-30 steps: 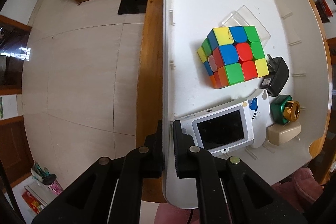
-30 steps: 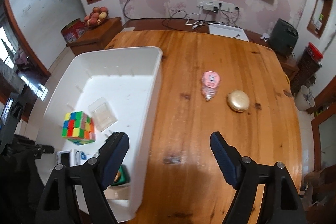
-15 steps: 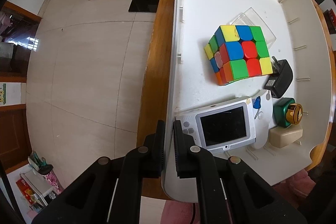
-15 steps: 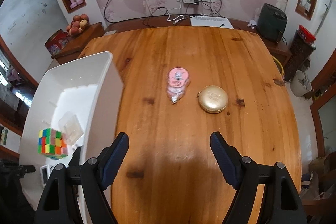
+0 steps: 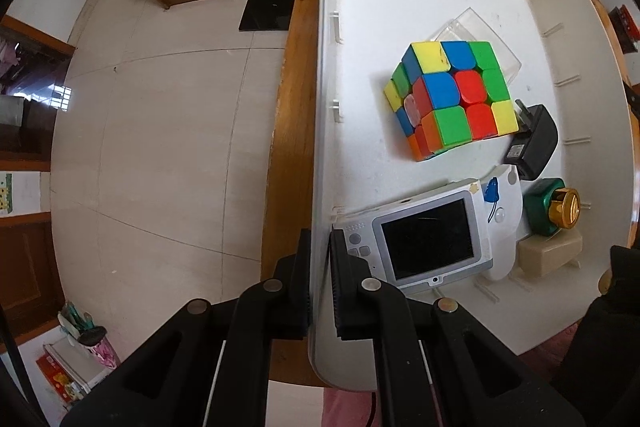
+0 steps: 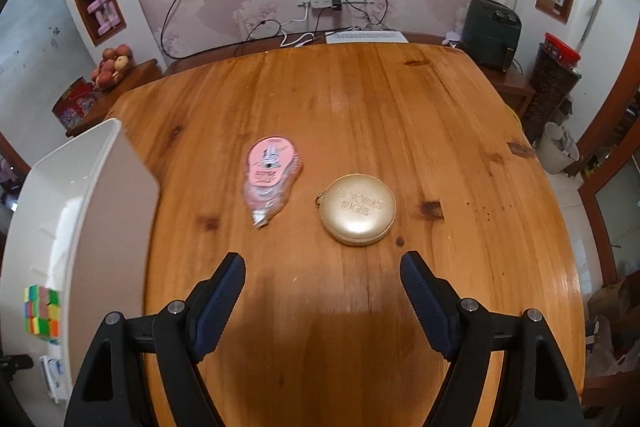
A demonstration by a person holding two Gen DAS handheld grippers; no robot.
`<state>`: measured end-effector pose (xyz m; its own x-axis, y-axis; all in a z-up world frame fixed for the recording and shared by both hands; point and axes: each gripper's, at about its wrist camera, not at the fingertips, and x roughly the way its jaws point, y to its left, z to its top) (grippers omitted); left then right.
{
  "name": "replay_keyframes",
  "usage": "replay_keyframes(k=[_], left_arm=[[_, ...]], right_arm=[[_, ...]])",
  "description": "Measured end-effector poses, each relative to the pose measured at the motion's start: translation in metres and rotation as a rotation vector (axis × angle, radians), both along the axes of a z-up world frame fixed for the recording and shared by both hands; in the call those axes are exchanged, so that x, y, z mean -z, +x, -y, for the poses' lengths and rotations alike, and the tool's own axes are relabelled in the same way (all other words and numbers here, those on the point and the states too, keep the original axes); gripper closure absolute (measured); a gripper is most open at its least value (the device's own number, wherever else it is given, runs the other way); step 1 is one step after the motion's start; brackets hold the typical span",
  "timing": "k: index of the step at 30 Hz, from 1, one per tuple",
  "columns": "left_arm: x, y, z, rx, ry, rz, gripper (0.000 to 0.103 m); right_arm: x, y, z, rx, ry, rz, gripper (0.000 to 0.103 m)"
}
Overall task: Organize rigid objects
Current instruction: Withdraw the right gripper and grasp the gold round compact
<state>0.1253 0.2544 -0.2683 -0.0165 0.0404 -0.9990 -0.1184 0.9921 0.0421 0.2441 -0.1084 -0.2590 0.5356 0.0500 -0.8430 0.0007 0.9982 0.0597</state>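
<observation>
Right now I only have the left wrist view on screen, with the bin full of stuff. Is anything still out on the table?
Observer: Yes. A pink tape dispenser and a round gold case lie on the wooden table, apart from each other.
Operator: Where is the right gripper?
Observer: The right gripper is open, above bare wood short of the gold case, touching neither item.
Operator: Does the bin sit close to those two?
Observer: The white bin is left of the dispenser, with a gap of bare table between them.
</observation>
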Motion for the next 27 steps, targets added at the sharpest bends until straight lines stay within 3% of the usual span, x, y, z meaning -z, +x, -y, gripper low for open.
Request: replay_keyframes(k=[12,27], left_arm=[[0.009,0.015,-0.008,-0.015,-0.004,-0.035,0.095],[0.015,0.023,-0.011,-0.049,0.007,-0.05,0.093]], right_arm=[[0.029,0.018,0.002,0.034,-0.05,0.027,0.023],[0.04,0.037,0.005,0.04,-0.061,0.037,0.023]])
